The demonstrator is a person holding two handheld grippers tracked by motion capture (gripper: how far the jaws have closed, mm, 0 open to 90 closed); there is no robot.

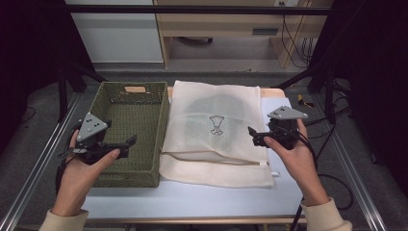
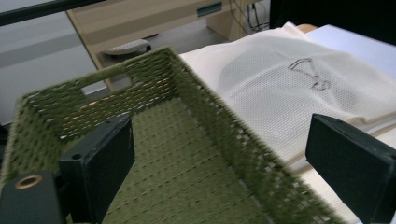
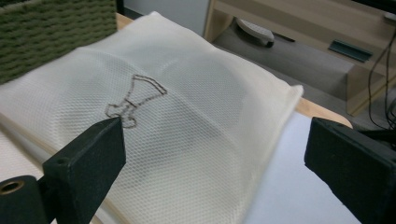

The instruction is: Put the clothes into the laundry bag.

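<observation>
Both tools are hovering wide open, gripping nothing: left tool (image 1: 126, 142) over the green basket (image 1: 163, 120); right tool (image 1: 253, 134) beside the mesh bag (image 1: 216, 101), perhaps readying a grasp

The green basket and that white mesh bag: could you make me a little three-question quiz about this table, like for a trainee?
1. True or false: the green basket has things in it.
2. Which claw hovers beside the mesh bag: (a) left claw, (b) right claw?
3. Fill in: both claws are ___, holding nothing.

Key: 1 false, its woven bottom is bare. 2 b. 3 open.
</observation>
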